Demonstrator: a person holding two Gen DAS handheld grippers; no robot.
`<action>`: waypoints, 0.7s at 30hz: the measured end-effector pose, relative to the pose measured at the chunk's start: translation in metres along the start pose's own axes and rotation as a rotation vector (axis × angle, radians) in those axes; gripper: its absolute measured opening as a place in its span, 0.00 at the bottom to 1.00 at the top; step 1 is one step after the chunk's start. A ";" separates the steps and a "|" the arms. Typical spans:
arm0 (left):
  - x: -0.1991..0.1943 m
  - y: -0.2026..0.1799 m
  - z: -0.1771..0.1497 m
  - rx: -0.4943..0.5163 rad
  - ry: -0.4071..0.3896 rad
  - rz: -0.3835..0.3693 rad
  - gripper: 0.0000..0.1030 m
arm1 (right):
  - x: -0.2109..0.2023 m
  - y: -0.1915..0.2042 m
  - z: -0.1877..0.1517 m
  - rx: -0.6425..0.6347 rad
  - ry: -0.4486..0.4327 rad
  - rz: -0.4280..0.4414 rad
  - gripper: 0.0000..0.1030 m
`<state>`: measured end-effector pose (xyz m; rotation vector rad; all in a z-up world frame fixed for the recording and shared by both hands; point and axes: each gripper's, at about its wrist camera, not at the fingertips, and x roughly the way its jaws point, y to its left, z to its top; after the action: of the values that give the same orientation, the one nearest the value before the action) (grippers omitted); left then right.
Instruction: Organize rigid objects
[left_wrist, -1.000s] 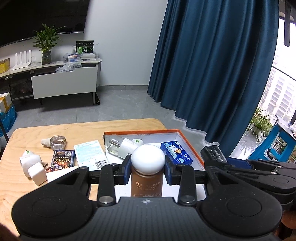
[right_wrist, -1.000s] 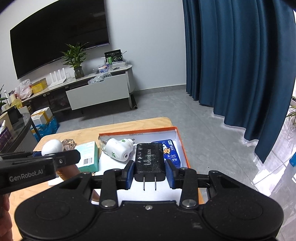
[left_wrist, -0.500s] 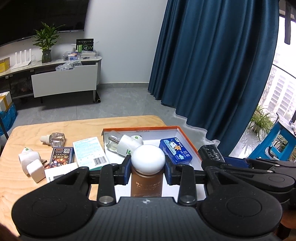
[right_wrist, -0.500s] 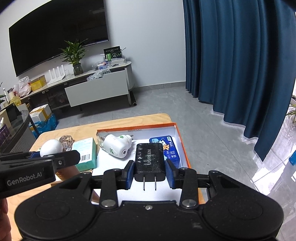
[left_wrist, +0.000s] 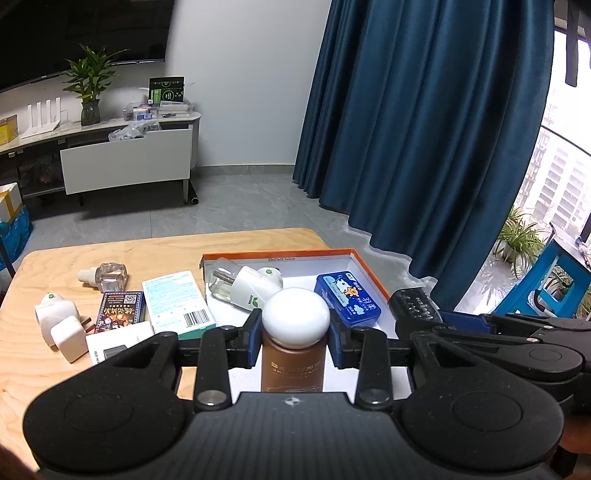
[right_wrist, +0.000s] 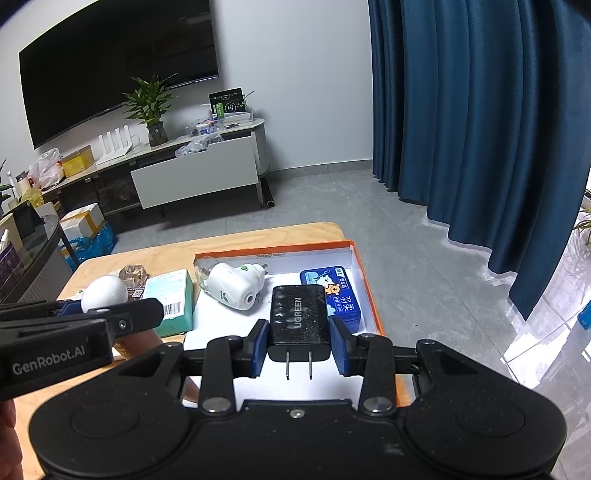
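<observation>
The left gripper (left_wrist: 295, 341) is clamped narrowly on a brown bottle with a round white cap (left_wrist: 294, 338), its blue pads pressing the neck just below the cap, the bottle upright between them. The right gripper (right_wrist: 298, 347) is closed on a black UGREEN wall charger (right_wrist: 299, 321), pads against its two sides, the two metal prongs pointing back toward the camera.

Both held items hang above the near end of a shallow white cardboard tray with an orange rim (left_wrist: 369, 267) that sits on a light wooden table (left_wrist: 55, 376). Inside the tray lie a white plug-in mosquito repeller with a clear liquid bottle (left_wrist: 245, 288), tipped on its side toward the far left corner, and a blue rectangular tin with a cartoon print (left_wrist: 347, 299) along the right wall.

Left of the tray, on the table, lie a teal and white carton with a barcode (left_wrist: 177, 304), a dark printed card box (left_wrist: 120, 312), a clear glass refill bottle (left_wrist: 107, 275), and two small white plug adapters (left_wrist: 59, 325).
</observation>
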<state>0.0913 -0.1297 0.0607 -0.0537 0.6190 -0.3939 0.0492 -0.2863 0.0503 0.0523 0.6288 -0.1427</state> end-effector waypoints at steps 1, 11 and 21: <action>0.000 0.000 0.000 -0.001 0.001 0.001 0.35 | 0.000 0.000 0.000 -0.001 0.001 0.001 0.43; 0.000 -0.001 -0.001 0.000 0.000 -0.002 0.35 | 0.002 -0.002 -0.001 -0.006 0.005 0.005 0.43; 0.001 -0.001 -0.001 0.000 0.003 -0.002 0.35 | 0.002 -0.002 -0.002 -0.009 0.007 0.006 0.43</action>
<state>0.0910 -0.1307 0.0592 -0.0536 0.6214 -0.3966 0.0493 -0.2881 0.0474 0.0465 0.6364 -0.1342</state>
